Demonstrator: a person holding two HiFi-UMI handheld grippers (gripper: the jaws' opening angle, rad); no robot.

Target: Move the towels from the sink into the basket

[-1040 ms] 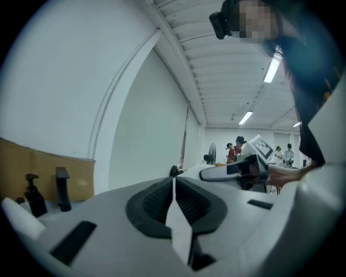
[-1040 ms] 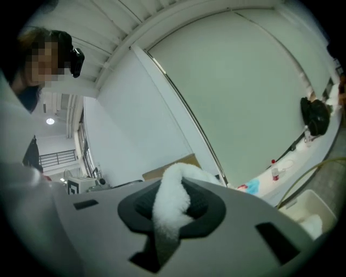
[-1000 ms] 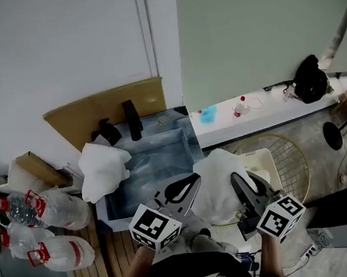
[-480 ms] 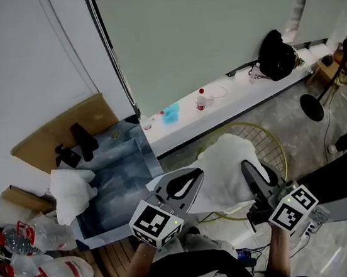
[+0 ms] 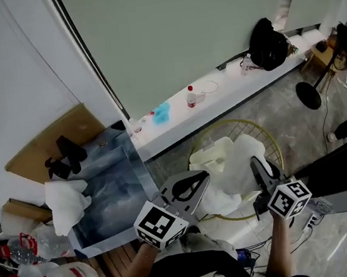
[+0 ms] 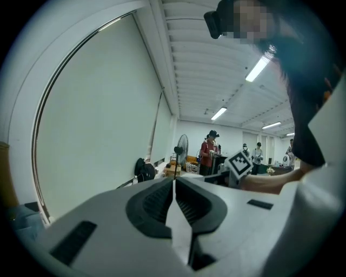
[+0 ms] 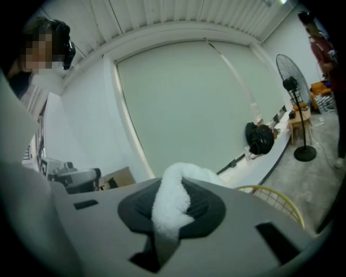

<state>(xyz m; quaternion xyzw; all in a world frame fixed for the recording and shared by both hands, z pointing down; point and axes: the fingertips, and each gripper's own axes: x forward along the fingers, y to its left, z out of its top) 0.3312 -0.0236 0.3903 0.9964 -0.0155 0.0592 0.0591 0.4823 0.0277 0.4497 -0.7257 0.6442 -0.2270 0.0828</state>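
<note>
towel (image 5: pixel 239 165) carried rightward, now over basket (image 5: pixel 224 125)

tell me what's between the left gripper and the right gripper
A white towel, pinched in the right gripper and hanging over the wire basket. The head view shows it.

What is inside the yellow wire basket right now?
A pale folded cloth lies in the basket. A white towel, pinched in the right gripper, appears to droop into it. These cloths cover much of the bottom, so anything beneath them cannot be seen.
</note>
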